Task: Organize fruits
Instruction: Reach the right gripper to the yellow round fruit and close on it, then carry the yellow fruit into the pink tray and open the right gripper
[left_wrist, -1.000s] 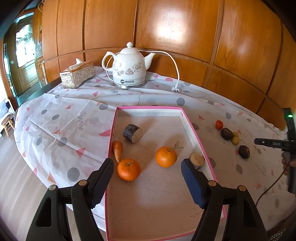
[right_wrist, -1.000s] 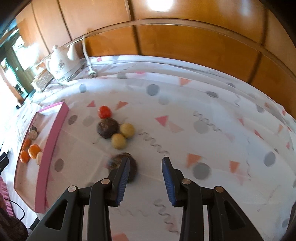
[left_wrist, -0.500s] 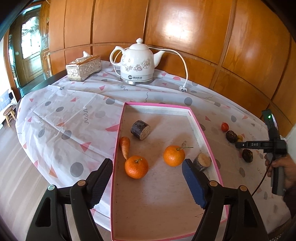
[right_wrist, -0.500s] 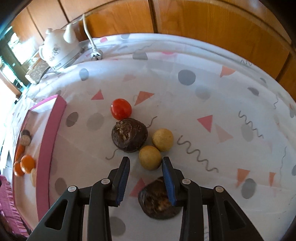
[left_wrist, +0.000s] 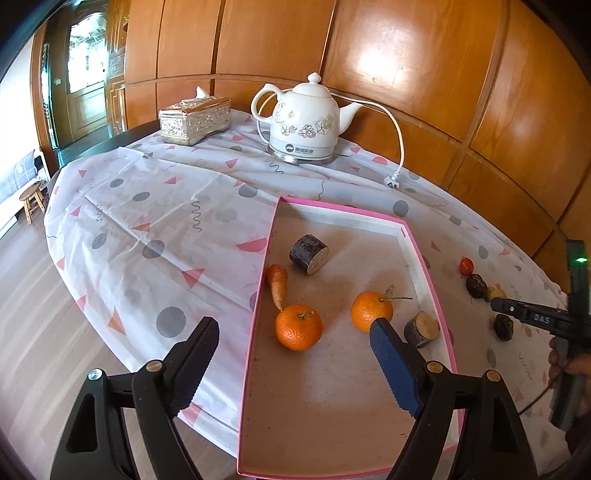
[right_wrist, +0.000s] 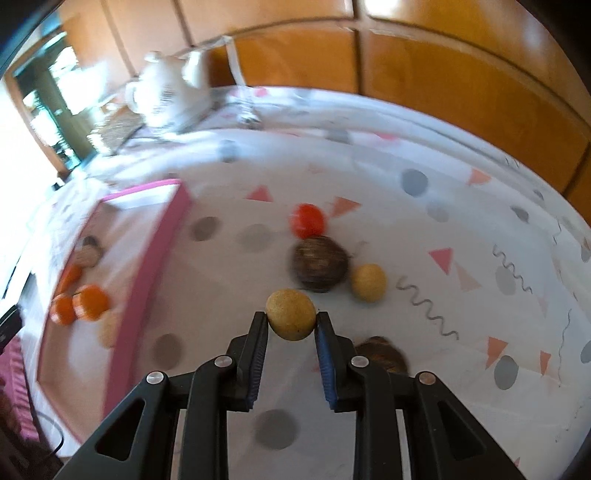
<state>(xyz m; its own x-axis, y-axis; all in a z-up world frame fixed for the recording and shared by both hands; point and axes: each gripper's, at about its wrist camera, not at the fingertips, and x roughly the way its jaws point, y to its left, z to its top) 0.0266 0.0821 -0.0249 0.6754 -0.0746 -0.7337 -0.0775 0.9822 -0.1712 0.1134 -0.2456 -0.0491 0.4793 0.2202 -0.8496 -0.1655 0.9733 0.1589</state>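
The right gripper pinches a small yellow fruit at the very tips of its fingers — a thin hold on a round thing. If the squeeze eases or the hand swings fast, I reckon that fruit pops out and rolls across the tablecloth, maybe off the edge. The view is smeared, so the hand looks to be moving quickly. Close by sit a second yellow fruit, a dark brown fruit and a red one; a low pass could knock them rolling. The pink tray lies off to the left, with two oranges in it, and its raised rim could catch the fruit on the way in. The left gripper hangs wide open over the tray's near end — empty.
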